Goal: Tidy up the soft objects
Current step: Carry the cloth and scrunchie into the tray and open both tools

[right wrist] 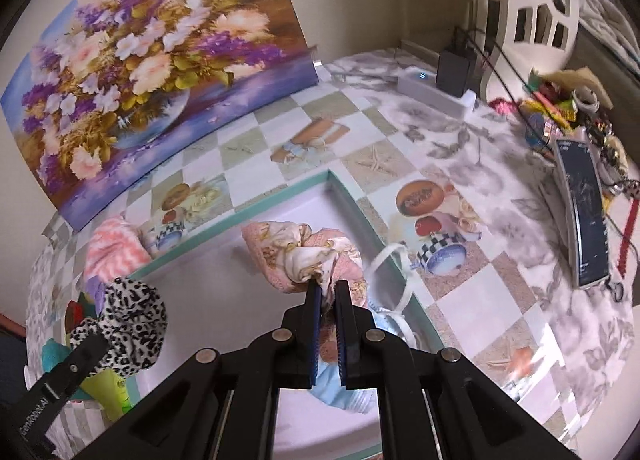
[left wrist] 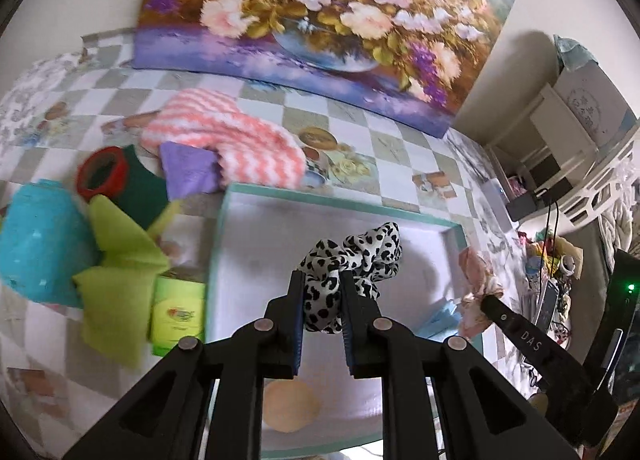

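Note:
My left gripper is shut on a black-and-white leopard scrunchie, hanging over the shallow teal-rimmed box. The right gripper is shut on a pink floral scrunchie, held above the same box near its right wall. In the right wrist view the leopard scrunchie shows at lower left on the other gripper's tip. In the left wrist view the pink scrunchie shows at the right. A light blue face mask lies inside the box under the right gripper, and a peach round sponge lies near the front.
Left of the box lie a pink-and-white striped towel, a purple cloth, a red tape roll, a teal cloth, lime-green cloths and a green package. A flower painting leans at the back. Clutter and a tablet sit right.

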The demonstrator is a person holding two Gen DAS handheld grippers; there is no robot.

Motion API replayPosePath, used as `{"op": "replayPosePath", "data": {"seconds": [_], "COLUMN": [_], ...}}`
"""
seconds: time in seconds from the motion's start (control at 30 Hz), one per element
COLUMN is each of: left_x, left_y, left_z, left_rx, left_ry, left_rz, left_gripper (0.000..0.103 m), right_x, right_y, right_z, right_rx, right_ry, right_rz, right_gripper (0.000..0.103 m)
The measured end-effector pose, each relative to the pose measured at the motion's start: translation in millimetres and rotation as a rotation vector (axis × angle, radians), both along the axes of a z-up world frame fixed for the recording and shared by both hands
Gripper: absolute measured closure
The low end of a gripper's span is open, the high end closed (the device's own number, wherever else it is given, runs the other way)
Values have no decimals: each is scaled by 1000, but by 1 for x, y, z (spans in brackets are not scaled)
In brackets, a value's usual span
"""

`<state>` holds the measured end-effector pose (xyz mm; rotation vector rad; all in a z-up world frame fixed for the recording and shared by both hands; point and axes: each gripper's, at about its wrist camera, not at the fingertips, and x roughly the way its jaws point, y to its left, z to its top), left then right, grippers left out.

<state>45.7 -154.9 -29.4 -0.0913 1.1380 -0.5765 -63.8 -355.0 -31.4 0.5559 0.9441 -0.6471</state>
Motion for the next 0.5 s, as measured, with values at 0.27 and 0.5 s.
{"op": "replayPosePath", "data": {"seconds": [0.27, 0.5], "left_x": [-1, -1], "left_y": [-3, 11], "left_z": [-31, -21], "left_rx": [80, 107], "left_ry": [70, 21], "left_rz": [-41, -7], "left_gripper": [56, 38], "right_x": [8, 8], "right_y": [9, 13], "right_z": [-26, -21], "right_rx": [35, 13], "right_ry": [81, 78], "right_rz": [67, 77], "right_gripper": [92, 42]}}
